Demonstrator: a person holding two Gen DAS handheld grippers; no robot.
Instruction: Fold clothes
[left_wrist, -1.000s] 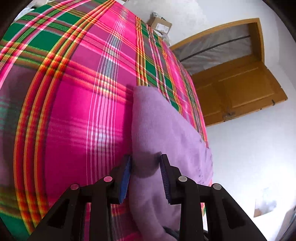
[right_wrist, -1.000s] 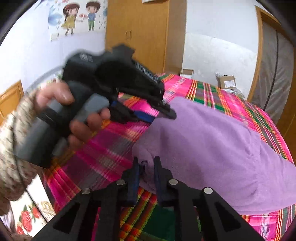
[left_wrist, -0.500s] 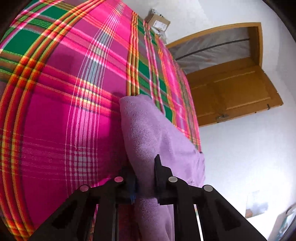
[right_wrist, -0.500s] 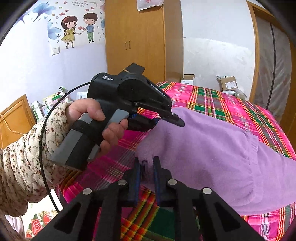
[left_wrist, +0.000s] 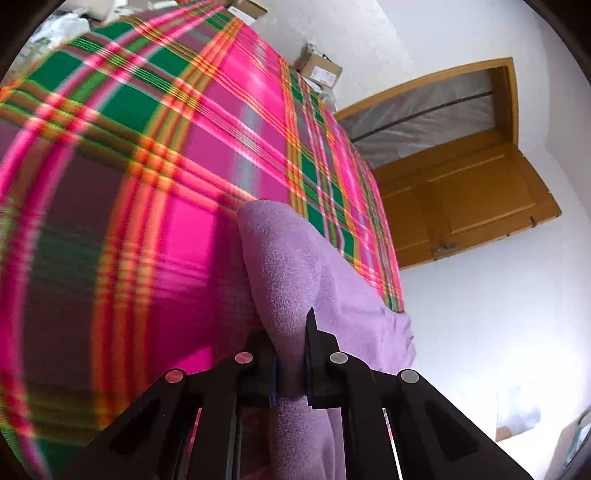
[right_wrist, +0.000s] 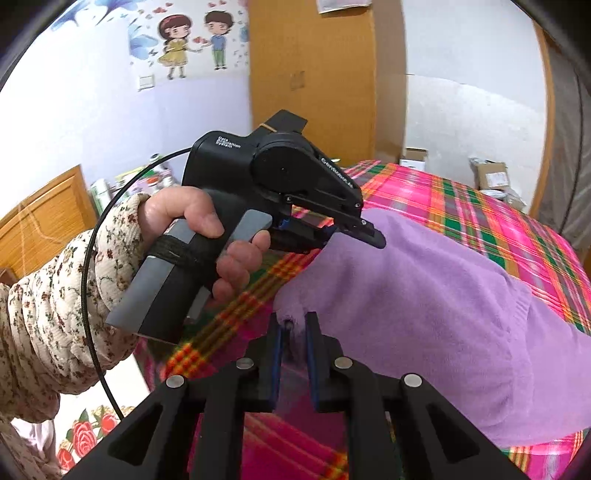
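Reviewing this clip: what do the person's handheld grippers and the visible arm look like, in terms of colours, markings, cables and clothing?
The left gripper is a black pistol-shaped unit with a grey handle, small white lettering on the body, and a thin black cable looping behind. Both grippers have angular black fingers with blue inner pads and round silver studs; the right gripper matches. The sleeve is cream, crinkled fabric with a small floral print.

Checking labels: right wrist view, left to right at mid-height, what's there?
Floral sleeve → hand → left gripper → purple garment → plaid bedspread.
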